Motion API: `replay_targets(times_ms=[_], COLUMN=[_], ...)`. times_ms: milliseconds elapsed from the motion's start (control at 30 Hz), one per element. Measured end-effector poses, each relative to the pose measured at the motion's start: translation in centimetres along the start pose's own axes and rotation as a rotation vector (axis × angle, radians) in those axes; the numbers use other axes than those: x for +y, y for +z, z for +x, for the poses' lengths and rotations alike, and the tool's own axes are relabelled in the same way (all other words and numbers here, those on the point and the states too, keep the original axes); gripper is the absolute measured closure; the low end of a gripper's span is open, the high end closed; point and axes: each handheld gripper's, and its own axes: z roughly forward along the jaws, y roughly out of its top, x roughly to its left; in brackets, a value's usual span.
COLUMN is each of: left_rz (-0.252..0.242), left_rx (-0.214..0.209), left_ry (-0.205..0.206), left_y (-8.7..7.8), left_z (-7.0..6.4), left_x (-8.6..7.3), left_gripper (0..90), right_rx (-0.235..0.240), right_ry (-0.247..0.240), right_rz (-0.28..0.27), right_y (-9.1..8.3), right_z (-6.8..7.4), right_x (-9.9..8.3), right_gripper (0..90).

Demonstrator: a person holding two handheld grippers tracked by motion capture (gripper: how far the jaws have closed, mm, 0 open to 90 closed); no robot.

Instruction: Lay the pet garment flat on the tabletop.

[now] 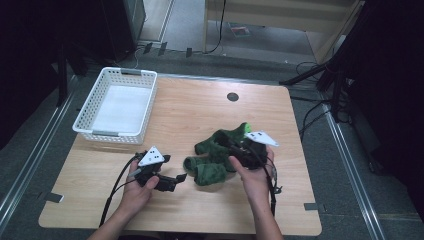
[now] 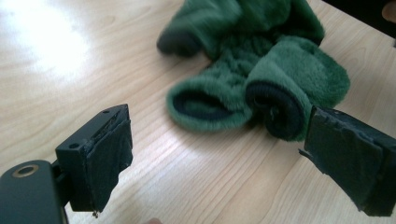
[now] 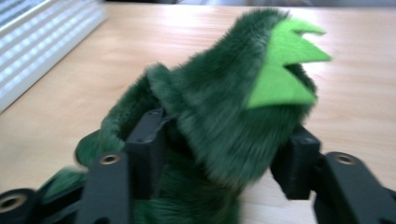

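Note:
A dark green plush garment (image 1: 212, 150) with rolled, dark-lined cuffs (image 2: 275, 109) lies crumpled at the middle of the wooden table (image 1: 200, 110). It carries a light green felt spike (image 3: 280, 65) at its far end. My right gripper (image 1: 236, 148) is in the pile, and in the right gripper view the right gripper (image 3: 219, 158) has its jaws pressed on both sides of the plush (image 3: 219, 116). My left gripper (image 1: 173, 181) stands open just left of the nearest cuff; in the left gripper view the left gripper (image 2: 215, 158) has nothing between its pads (image 2: 109, 158).
A white slatted basket (image 1: 112, 136) with a white liner stands at the table's back left. A black round grommet (image 1: 232, 96) sits near the far edge. Bare wood lies in front of and left of the plush.

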Motion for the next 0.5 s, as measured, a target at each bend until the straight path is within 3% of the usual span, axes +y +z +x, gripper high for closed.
replay_targets(times_ms=[67, 200, 267, 367, 500], left_rz=[0.001, -0.006, -0.004, -0.001, 0.051], left_rx=[0.014, 0.016, 0.040, 0.053, 0.072], left_ry=[-0.003, -0.022, -0.019, -0.008, -0.074], left_y=[0.0, 0.2, 0.6, 1.5, 3.5], left_z=[0.1, 0.4, 0.3, 0.2, 0.4], left_x=[0.0, 0.2, 0.5, 1.4, 2.6], left_gripper=[8.3, 8.9, 14.4, 16.1, 26.6], right_rx=[-0.030, -0.012, -0.025, -0.001, 0.080], right_ry=[0.049, 0.087, 0.110, 0.103, 0.049], right_rz=[-0.017, -0.069, -0.088, -0.067, -0.010], right_y=[-0.2, -1.7, -2.6, -2.9, -2.2], right_z=[-1.5, -3.3, -4.0, -3.8, -2.1], right_x=[0.1, 1.3, 1.8, 1.7, 0.6], right_gripper=[38.6, 35.5, 36.2, 36.5, 37.4])
